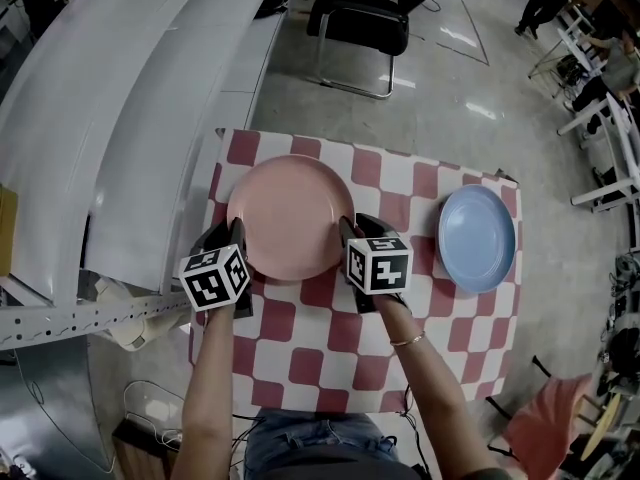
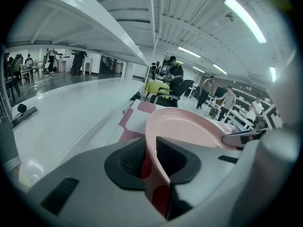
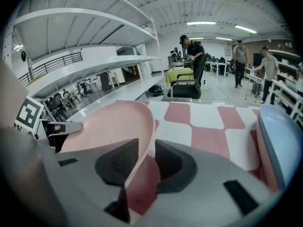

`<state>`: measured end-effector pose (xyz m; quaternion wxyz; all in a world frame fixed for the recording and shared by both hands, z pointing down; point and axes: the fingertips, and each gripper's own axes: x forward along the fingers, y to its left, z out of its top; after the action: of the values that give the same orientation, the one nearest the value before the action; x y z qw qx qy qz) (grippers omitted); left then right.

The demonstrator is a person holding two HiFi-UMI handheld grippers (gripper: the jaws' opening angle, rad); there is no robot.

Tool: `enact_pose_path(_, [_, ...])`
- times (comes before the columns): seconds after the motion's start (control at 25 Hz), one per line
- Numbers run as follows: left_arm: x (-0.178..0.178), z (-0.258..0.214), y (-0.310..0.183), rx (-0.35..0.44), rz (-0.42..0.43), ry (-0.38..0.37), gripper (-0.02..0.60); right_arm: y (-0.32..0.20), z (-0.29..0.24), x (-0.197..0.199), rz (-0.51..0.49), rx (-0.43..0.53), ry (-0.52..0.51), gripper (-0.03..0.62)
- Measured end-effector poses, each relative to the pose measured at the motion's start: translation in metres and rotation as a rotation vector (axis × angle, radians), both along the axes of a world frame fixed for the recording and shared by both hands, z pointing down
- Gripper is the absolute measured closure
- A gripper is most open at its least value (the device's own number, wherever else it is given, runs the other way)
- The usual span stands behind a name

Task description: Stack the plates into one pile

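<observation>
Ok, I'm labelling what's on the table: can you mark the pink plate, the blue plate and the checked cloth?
pink plate (image 1: 290,213): head view, centre of its well.
blue plate (image 1: 477,238): head view, centre of its well.
checked cloth (image 1: 330,363): head view, a bare square.

Grey glossy floor; black chair beyond checkered table; ceiling strip lights.

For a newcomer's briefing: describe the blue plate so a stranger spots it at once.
Find the red-and-white checked tablecloth. Two plates lie apart on it; the blue plate is the right-hand one in the head view. Its neighbour, the pink plate, looks larger.
</observation>
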<state>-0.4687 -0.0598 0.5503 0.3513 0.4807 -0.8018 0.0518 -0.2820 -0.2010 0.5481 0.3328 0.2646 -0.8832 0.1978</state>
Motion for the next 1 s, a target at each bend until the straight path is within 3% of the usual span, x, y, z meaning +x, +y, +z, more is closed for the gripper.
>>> enact_pose_path(0.52, [0.001,-0.005,-0.001,-0.022,-0.006,-0.022,0.534,0.000,-0.001,0.002,0.031,-0.003,-0.005,0.505])
enact_pose_path(1.0, [0.030,-0.037,-0.023,0.018,0.067,-0.054,0.534,-0.010,-0.035,0.039,0.118,0.035,-0.042,0.505])
